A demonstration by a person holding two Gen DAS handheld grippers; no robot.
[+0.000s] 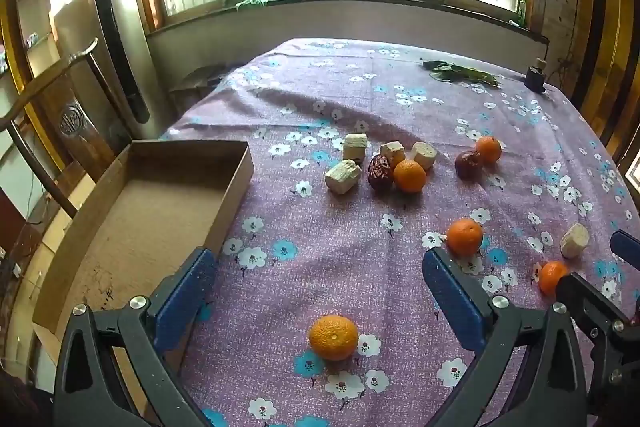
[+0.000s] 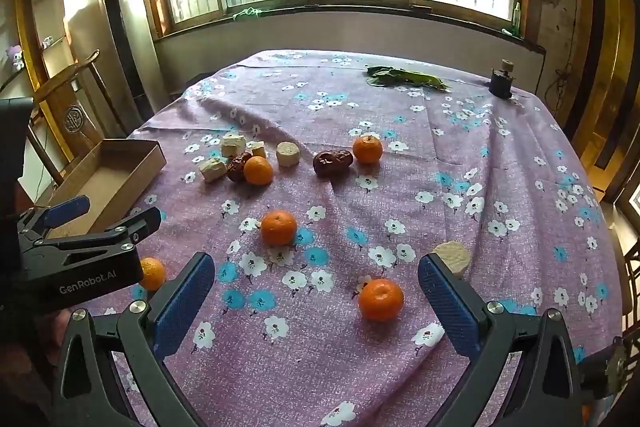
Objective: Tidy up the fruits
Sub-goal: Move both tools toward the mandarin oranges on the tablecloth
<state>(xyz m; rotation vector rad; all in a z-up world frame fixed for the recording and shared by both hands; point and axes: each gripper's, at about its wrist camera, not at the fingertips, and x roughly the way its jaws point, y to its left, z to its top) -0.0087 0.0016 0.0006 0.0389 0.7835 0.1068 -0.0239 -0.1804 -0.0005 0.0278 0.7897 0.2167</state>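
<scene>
On my table (image 1: 360, 99): box (image 1: 160, 203) at left edge; fruit cluster (image 1: 384, 163) right of it; one mandarin (image 1: 333, 337) nearest me; leaves (image 1: 460, 71) far right.

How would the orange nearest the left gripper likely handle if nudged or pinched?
The orange looks round and sits free on the tablecloth, so a nudge would probably roll it. Its dimpled peel likely grips the pads fairly well. The left gripper stands open, not touching it.
</scene>
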